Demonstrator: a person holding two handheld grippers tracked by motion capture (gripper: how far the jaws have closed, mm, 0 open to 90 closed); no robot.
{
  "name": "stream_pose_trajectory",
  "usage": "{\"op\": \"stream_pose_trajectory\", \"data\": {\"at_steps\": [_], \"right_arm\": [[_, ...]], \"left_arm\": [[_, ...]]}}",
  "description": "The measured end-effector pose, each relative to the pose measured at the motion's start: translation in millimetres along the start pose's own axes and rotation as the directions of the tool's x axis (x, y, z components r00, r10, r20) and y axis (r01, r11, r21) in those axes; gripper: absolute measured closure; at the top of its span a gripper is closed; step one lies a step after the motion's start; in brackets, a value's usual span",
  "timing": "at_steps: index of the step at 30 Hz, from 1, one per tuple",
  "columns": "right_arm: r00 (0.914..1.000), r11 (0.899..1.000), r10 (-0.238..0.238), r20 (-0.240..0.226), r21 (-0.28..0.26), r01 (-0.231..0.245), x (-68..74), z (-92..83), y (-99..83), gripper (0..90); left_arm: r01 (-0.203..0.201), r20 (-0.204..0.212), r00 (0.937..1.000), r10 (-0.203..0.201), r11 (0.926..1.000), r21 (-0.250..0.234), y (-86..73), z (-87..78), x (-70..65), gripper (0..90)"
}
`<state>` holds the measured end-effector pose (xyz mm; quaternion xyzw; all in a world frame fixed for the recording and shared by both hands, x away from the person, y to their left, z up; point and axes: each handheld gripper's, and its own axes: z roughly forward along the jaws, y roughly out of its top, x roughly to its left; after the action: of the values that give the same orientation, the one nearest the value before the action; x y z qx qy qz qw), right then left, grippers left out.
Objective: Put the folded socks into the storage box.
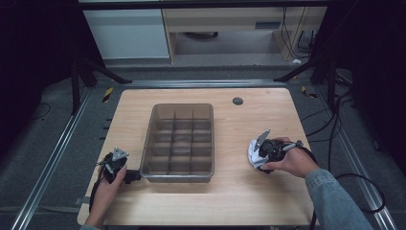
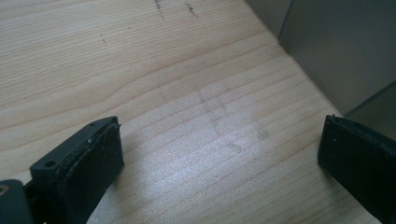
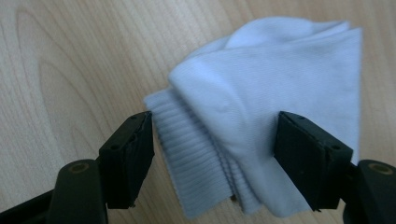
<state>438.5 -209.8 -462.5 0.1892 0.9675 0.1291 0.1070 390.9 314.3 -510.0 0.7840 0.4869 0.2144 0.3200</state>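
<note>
Jaws of the right gripper (image 3: 212, 154) stood apart around a folded white sock (image 3: 271, 107), one to each side of its ribbed cuff; the left jaw was at the cuff's edge and the right one lay over the smooth fabric, and no squeeze showed in the cloth. The sock lay flat on the wooden table (image 1: 268, 191), on the right side, well apart from the divided grey organiser box (image 1: 178, 178) at the table's middle. From the high view the right hand (image 1: 292, 163) covered most of the sock, and white cloth showed at the left of the gripper. The left gripper (image 2: 219, 154) had its jaws wide open over bare wood, with nothing between them, just left of the box's near left corner.
</note>
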Motion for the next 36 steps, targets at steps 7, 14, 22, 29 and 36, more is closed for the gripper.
{"op": "stream_pose_trajectory", "data": {"at_steps": [7,14,22,29,36], "right_arm": [[0.9997,1.000,-0.023,-0.008,0.019,0.023,0.1,7.1,2.2,30.7],[0.9976,0.999,-0.041,0.055,0.037,0.039,0.8,6.2,3.3,49.6],[0.9983,0.997,-0.028,0.051,0.076,0.024,-6.2,3.4,11.2,67.7],[0.9991,0.998,0.042,-0.005,0.045,-0.042,-10.4,-6.5,13.3,70.1],[0.9992,0.999,0.039,-0.011,0.031,-0.039,-9.6,-22.5,19.9,70.1]], "left_arm": [[0.000,0.000,1.0000,0.000,1.0000,0.000,0.0,0.0,0.0,0.0],[0.000,0.000,1.0000,0.000,1.0000,0.000,0.0,0.0,0.0,0.0],[0.000,0.000,1.0000,0.000,1.0000,0.000,0.0,0.0,0.0,0.0],[0.000,0.000,1.0000,0.000,1.0000,0.000,0.0,0.0,0.0,0.0],[0.000,0.000,1.0000,0.000,1.0000,0.000,0.0,0.0,0.0,0.0]]}}
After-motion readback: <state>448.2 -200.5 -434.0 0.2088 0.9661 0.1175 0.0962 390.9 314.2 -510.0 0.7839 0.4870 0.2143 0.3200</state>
